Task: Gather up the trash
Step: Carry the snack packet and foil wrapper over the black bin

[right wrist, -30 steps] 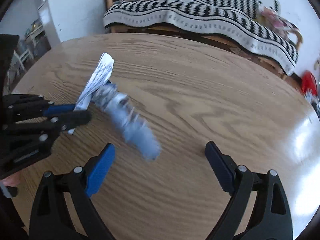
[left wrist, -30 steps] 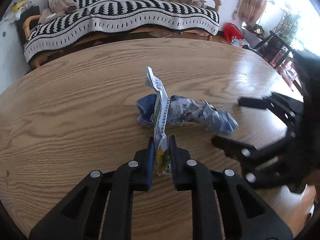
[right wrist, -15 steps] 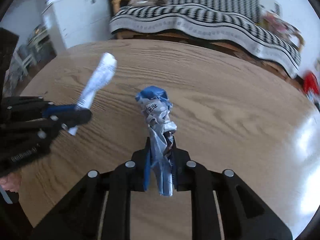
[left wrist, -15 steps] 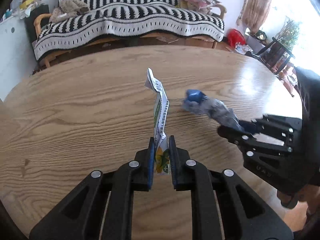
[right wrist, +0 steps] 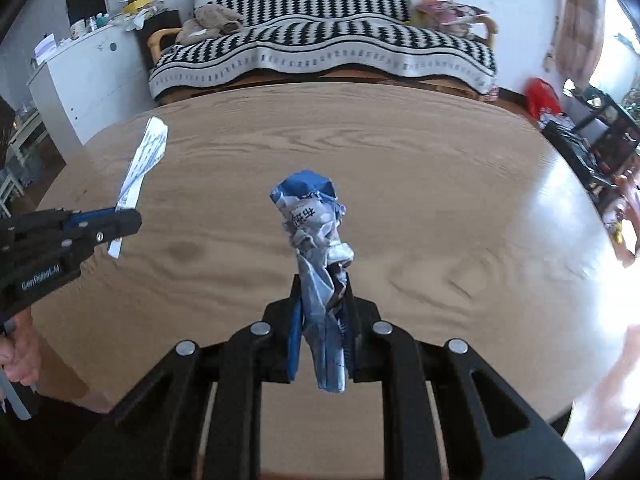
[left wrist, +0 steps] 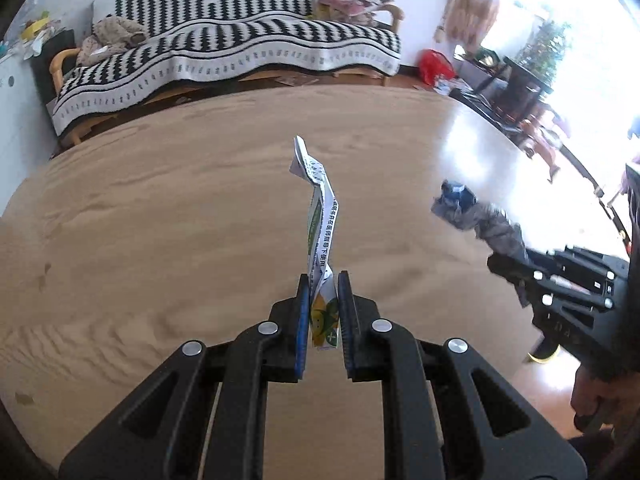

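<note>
My left gripper [left wrist: 323,280] is shut on a flat white wrapper with green and yellow print [left wrist: 322,224], held upright above the round wooden table [left wrist: 160,208]. My right gripper [right wrist: 321,280] is shut on a crumpled blue and white wrapper [right wrist: 312,220], also lifted off the table. In the left wrist view the right gripper [left wrist: 500,264] sits at the right with the crumpled wrapper [left wrist: 476,216] sticking out. In the right wrist view the left gripper [right wrist: 128,216] is at the left with the white wrapper [right wrist: 144,160].
A sofa with a black and white striped blanket [left wrist: 224,52] stands behind the table. A white cabinet [right wrist: 76,80] is at the left, dark furniture and a red bag [left wrist: 434,65] at the right. The table edge curves close on the right [right wrist: 592,200].
My right gripper closed on the crumpled blue wrapper and lifted it off the table. Both grippers have since risen and drawn apart, each holding its wrapper.
</note>
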The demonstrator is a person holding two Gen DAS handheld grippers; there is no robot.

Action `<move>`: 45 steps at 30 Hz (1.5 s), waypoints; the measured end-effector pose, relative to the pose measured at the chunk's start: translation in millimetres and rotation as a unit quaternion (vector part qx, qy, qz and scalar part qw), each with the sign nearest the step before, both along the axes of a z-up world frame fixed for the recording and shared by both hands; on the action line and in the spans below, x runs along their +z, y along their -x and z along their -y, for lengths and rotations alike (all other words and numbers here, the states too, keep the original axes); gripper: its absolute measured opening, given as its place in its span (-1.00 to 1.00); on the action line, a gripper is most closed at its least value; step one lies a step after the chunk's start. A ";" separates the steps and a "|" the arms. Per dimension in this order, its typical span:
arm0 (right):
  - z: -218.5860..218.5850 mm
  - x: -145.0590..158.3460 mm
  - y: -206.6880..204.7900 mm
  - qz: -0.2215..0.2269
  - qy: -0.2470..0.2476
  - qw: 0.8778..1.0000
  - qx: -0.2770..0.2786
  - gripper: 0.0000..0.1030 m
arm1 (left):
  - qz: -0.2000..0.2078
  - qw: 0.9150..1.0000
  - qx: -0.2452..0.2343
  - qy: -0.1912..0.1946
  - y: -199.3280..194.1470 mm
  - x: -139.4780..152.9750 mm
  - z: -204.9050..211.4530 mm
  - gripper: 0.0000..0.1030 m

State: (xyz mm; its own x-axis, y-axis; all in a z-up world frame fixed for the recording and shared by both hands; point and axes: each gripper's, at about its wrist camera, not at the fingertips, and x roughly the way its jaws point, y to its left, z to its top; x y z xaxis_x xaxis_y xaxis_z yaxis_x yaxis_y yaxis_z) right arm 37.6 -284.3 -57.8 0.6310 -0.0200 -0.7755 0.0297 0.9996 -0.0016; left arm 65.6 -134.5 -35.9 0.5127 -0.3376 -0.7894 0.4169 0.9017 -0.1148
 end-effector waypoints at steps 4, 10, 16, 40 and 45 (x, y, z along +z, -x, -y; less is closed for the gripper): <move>24.7 5.6 34.5 0.007 -0.005 1.000 -0.026 -0.67 | 0.010 1.000 -0.024 -0.008 32.7 -2.8 20.2 -0.75; 65.1 12.1 74.4 0.014 -0.020 0.997 -0.070 -0.67 | 0.010 0.999 -0.046 -0.014 50.9 -9.5 45.1 -0.75; 114.1 17.0 108.4 0.023 -0.028 0.991 -0.128 -0.67 | 0.015 0.997 -0.080 -0.001 56.2 -2.8 79.9 -0.75; 316.3 -20.5 261.4 -0.007 -0.085 0.930 -0.357 -0.66 | -0.029 0.953 -0.302 0.029 160.3 -34.2 333.3 -0.75; 334.8 -38.3 271.0 -0.032 -0.118 0.918 -0.377 -0.66 | -0.061 0.945 -0.319 0.020 167.1 -63.9 361.1 -0.75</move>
